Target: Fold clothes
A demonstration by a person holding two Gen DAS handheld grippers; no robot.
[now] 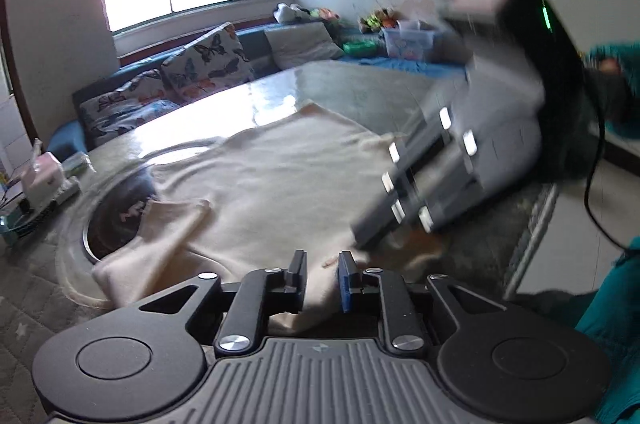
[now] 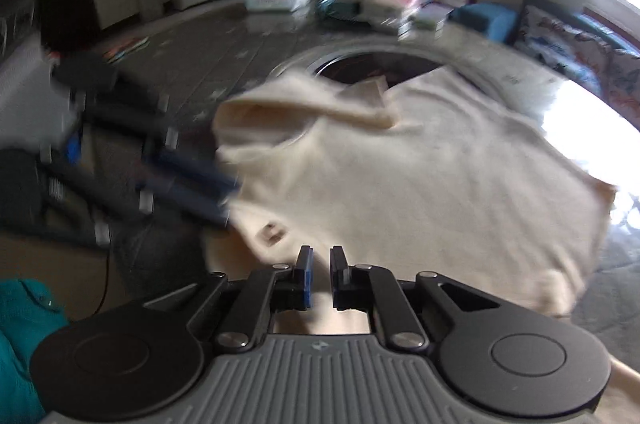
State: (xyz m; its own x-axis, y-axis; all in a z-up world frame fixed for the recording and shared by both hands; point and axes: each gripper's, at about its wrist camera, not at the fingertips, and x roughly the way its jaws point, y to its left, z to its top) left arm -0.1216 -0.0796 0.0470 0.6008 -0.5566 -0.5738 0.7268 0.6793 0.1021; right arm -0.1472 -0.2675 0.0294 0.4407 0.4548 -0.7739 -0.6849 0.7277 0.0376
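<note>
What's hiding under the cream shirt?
The table and part of a round dark hole in it. The shirt covers the hole's near side; anything else beneath is hidden.

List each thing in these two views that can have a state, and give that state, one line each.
Cream shirt: spread on the table, one sleeve folded inward, near edge between both sets of fingers.
Left gripper: nearly closed, cloth between its fingers.
Right gripper: nearly closed, cloth between its fingers.
Table: partly covered by the shirt.
</note>
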